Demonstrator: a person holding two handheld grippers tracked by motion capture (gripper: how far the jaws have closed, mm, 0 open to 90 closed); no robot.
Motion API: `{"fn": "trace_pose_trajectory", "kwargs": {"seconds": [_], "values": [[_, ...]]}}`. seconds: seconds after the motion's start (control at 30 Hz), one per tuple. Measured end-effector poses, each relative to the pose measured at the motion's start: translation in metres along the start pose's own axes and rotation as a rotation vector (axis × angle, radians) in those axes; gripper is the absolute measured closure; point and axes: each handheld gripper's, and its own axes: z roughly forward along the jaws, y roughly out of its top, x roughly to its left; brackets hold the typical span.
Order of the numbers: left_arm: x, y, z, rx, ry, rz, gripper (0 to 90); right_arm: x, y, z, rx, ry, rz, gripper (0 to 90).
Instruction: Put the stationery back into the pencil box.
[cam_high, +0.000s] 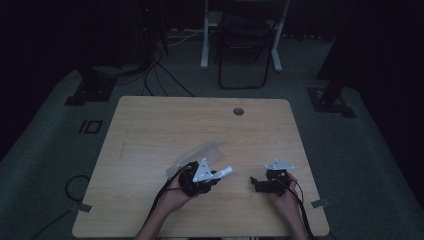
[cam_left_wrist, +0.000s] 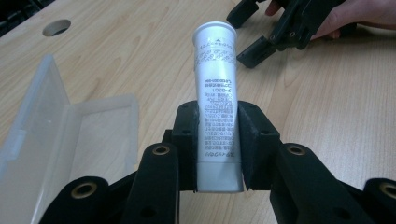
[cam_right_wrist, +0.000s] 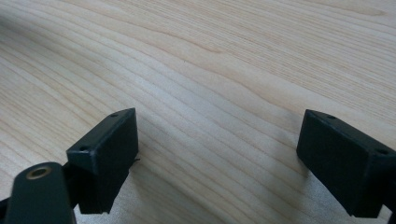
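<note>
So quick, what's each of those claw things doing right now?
Left gripper: closed on the silver tube.
Right gripper: open, holding nothing, above the wooden table.

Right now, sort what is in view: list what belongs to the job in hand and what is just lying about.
In the job:
- tube, clamped in the left claw
- open clear case, beside that claw
- right claw, open and empty over the table

Lying about:
- chair behind the table
- cables on the floor
</note>
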Motion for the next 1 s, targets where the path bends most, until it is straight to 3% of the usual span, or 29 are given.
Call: {"fn": "trace_pose_trajectory", "kwargs": {"seconds": [1.0], "values": [[0.010,0.011,-0.016,-0.025,0.041,0.021,71.0,0.000,0.000,0.000,0.000,0.000,0.000,12.6]]}}
